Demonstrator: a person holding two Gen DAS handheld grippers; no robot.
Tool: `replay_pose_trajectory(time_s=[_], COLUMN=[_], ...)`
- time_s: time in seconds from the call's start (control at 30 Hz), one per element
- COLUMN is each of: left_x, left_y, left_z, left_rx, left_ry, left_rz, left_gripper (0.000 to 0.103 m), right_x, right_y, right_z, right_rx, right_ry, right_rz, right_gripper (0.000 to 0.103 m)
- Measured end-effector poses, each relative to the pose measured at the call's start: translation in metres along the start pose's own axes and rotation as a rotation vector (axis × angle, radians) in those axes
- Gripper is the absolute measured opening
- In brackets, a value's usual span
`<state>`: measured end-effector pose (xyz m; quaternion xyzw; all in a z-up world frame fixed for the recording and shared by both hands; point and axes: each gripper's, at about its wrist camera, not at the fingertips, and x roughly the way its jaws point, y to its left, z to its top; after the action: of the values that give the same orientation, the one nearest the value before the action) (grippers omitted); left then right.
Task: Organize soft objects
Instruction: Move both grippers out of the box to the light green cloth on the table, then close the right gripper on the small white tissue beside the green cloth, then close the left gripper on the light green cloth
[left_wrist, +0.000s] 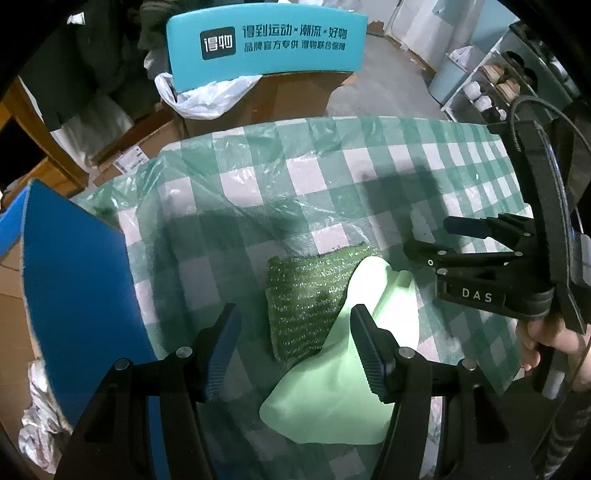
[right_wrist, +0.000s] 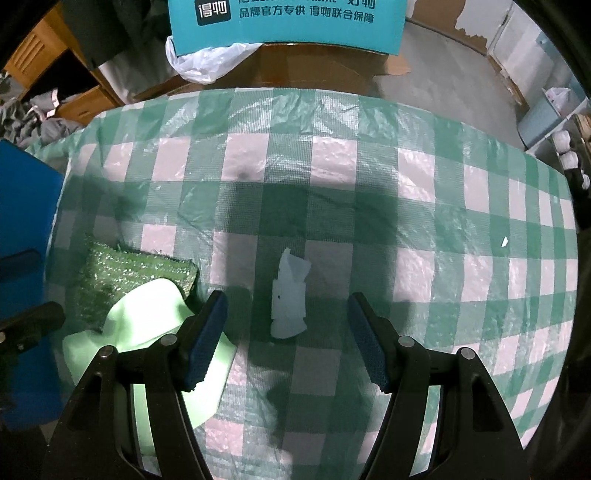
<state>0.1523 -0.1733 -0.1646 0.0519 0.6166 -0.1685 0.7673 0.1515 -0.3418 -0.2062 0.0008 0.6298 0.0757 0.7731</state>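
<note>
A sparkly green scouring pad (left_wrist: 306, 299) lies on the checked tablecloth (left_wrist: 332, 177), with a pale green cloth (left_wrist: 332, 387) lapped over its near right side. My left gripper (left_wrist: 295, 350) is open just above them, one finger on each side. In the right wrist view the pad (right_wrist: 129, 273) and cloth (right_wrist: 147, 325) lie at the left. A small crumpled white piece (right_wrist: 290, 299) lies ahead of my open, empty right gripper (right_wrist: 288, 339). The right gripper (left_wrist: 436, 240) also shows in the left wrist view, to the right of the cloth.
A blue box (left_wrist: 81, 295) stands at the table's left edge. Beyond the far edge are a teal sign (left_wrist: 266, 40), a white plastic bag (left_wrist: 207, 92) and cardboard boxes. Shelves with cups (left_wrist: 495, 85) stand at the right. A white scrap (right_wrist: 504, 242) lies on the cloth.
</note>
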Motion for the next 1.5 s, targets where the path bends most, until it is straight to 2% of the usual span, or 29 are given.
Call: replay_pose_trajectory(time_s=[0.13, 0.27, 0.37, 0.43, 0.5, 0.57, 0.93, 1.2, 1.5], left_x=[0.005, 0.009, 0.009, 0.009, 0.008, 0.008, 0.007, 0.014, 0.029], left_y=[-0.002, -0.004, -0.005, -0.006, -0.007, -0.008, -0.025, -0.041, -0.05], left_z=[0.002, 0.003, 0.002, 0.002, 0.001, -0.001, -0.02, -0.037, -0.046], left_rx=[0.004, 0.007, 0.007, 0.009, 0.01, 0.013, 0.029, 0.068, 0.051], left_ry=[0.005, 0.014, 0.016, 0.015, 0.016, 0.017, 0.042, 0.073, 0.112], left_rz=[-0.004, -0.005, -0.008, -0.006, -0.007, -0.007, -0.025, -0.006, -0.012], left_gripper=[0.063, 0.063, 0.063, 0.063, 0.063, 0.063, 0.071, 0.071, 0.071], right_x=[0.004, 0.011, 0.013, 0.013, 0.011, 0.009, -0.008, -0.025, -0.045], right_y=[0.004, 0.008, 0.01, 0.009, 0.011, 0.01, 0.001, -0.002, 0.0], right_z=[-0.001, -0.001, -0.001, 0.0, -0.002, -0.003, -0.012, -0.026, -0.046], right_rx=[-0.011, -0.024, -0.031, -0.03, -0.032, -0.027, -0.004, 0.013, 0.004], right_ry=[0.001, 0.019, 0.017, 0.013, 0.007, 0.005, -0.011, -0.026, -0.052], right_rz=[-0.005, -0.015, -0.021, -0.023, -0.034, -0.03, 0.02, 0.042, 0.059], right_gripper=[0.065, 0.053, 0.051, 0.046, 0.028, 0.018, 0.017, 0.017, 0.017])
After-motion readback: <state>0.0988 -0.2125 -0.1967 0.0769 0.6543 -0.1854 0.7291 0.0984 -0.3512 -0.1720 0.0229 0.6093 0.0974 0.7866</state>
